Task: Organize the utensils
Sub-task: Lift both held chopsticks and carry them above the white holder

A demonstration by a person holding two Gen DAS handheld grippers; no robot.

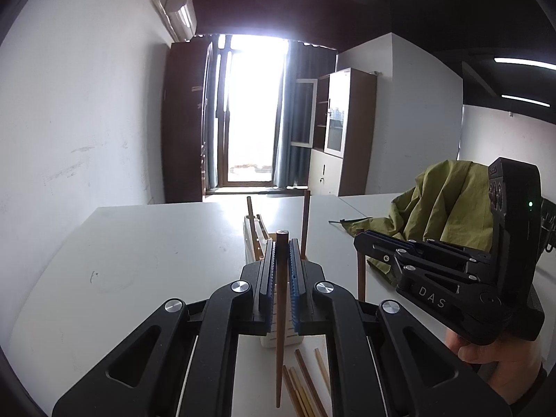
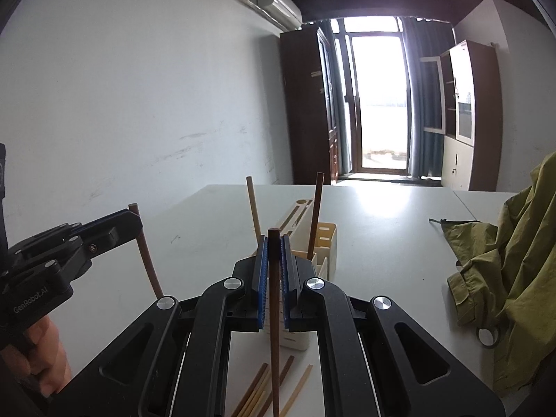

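In the left wrist view my left gripper (image 1: 282, 246) is shut on a dark brown chopstick (image 1: 280, 330) that hangs upright above the table. Just behind it stands a white utensil holder (image 1: 251, 246) with two chopsticks (image 1: 305, 219) upright in it. Several loose chopsticks (image 1: 305, 389) lie on the table below my fingers. To the right, my right gripper (image 1: 361, 239) is shut on a second dark chopstick (image 1: 361, 278). The right wrist view shows that right gripper (image 2: 274, 239) clamped on its chopstick (image 2: 274, 330), the holder (image 2: 329, 243) behind it, and my left gripper (image 2: 133, 219) with its chopstick (image 2: 147, 260).
A crumpled green garment (image 2: 504, 260) lies on the right side of the white table (image 2: 382, 243). A hand (image 1: 486, 351) grips the right tool's handle. A wall runs along the table's left side; a bright door and cabinets stand beyond the far edge.
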